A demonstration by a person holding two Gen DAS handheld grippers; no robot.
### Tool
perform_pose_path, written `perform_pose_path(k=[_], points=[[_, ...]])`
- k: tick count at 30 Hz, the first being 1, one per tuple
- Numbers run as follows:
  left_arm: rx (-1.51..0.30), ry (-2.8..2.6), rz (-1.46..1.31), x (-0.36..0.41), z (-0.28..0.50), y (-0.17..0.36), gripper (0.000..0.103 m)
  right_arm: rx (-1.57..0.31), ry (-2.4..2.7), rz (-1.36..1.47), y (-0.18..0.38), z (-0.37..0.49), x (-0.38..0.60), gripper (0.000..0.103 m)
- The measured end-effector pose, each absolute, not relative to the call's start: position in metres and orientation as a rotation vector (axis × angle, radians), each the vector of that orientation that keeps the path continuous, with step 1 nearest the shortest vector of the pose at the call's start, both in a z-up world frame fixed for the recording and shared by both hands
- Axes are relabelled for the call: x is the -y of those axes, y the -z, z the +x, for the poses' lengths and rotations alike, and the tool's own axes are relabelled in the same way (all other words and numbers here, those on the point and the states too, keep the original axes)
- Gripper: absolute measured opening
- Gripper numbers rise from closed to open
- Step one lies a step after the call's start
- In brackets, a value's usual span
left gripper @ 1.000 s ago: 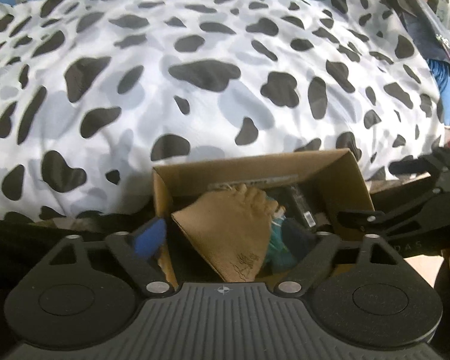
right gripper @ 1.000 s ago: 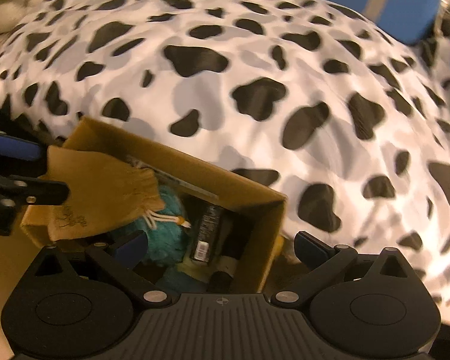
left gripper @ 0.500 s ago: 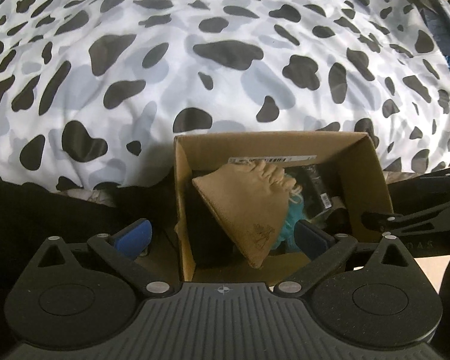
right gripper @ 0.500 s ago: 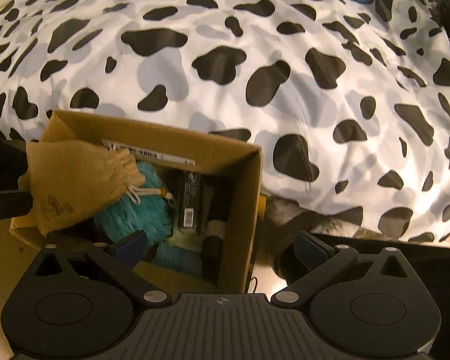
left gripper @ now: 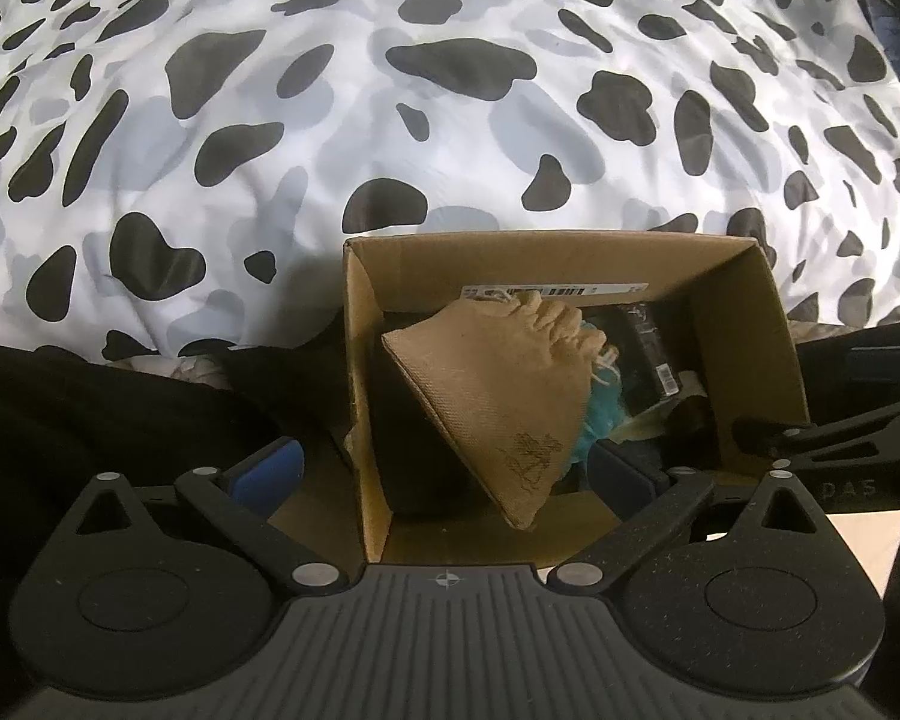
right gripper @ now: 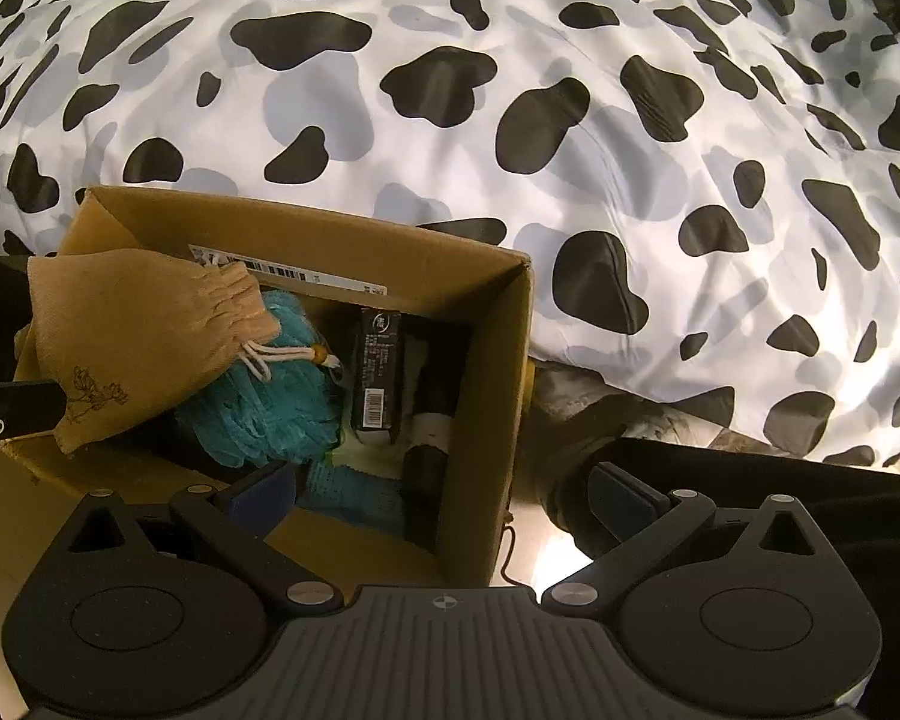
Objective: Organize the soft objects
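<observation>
An open cardboard box [left gripper: 360,396] stands against the bed. A tan drawstring pouch [left gripper: 504,384] lies tilted inside it on a teal fluffy thing [left gripper: 597,420]. My left gripper [left gripper: 447,471] hovers above the box's near side, open wide, and neither pad touches the pouch. In the right wrist view the pouch [right gripper: 132,330] rests at the box's left end, over the teal fluffy thing [right gripper: 270,402]. My right gripper [right gripper: 444,498] is open, and its fingers straddle the right wall of the box [right gripper: 510,372] without touching it.
A black carton [right gripper: 378,372] and a dark bottle [right gripper: 432,420] lie in the box's right half. A cow-patterned duvet [left gripper: 450,120] fills the space behind. Black fabric [left gripper: 90,408] lies left of the box, and more black fabric [right gripper: 780,492] lies to its right.
The left jaws opened wide and let go of the pouch, which now lies in the box. Both views shifted so that more of the box shows.
</observation>
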State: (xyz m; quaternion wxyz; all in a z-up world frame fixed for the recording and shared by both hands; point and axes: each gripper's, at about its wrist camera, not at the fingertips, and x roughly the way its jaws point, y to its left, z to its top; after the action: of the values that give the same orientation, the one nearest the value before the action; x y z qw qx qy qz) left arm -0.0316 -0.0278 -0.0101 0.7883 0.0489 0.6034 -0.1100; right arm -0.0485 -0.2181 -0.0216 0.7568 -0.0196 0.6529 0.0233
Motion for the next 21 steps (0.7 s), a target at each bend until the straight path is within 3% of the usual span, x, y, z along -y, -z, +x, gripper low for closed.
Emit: perform_pose_path(k=[21], points=[[-1.29, 0.244, 0.121, 0.0307, -0.0305, 0.0087, 0.103, -1.429, -0.057, -0.047, 0.0229, -0.0485, 0.2173, 0.103]])
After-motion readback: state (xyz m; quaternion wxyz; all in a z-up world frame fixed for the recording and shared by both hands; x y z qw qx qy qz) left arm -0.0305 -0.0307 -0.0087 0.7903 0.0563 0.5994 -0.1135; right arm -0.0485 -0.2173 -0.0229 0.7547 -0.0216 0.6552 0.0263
